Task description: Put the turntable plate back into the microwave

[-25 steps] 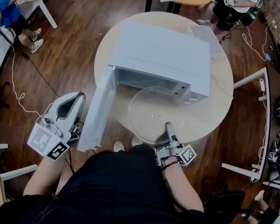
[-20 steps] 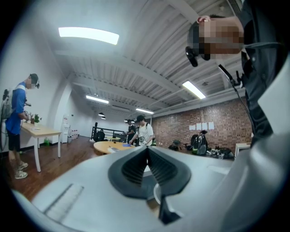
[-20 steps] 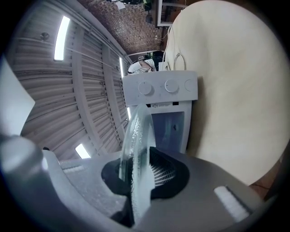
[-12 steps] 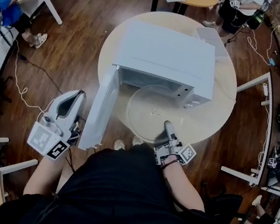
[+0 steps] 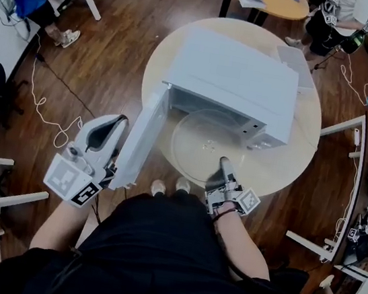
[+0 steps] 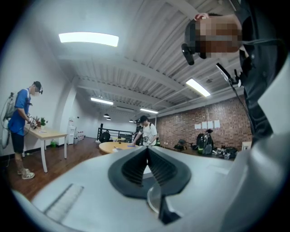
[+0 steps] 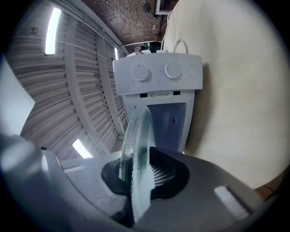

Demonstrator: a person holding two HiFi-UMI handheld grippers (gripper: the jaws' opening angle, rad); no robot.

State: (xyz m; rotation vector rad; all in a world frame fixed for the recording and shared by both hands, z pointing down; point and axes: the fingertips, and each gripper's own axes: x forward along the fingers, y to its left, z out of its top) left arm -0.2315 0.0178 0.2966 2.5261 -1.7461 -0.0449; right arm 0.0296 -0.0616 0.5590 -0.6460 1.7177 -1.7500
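Table: microwave label maybe warning, unreadable; right hand-held gripper clamps plate

We list: microwave, white; turntable plate, clear, faintly green-edged; table, pale cream; floor, dark brown planks; left gripper and right gripper, light grey, black ribbed pads, black-and-white square-patterned marker cubes.
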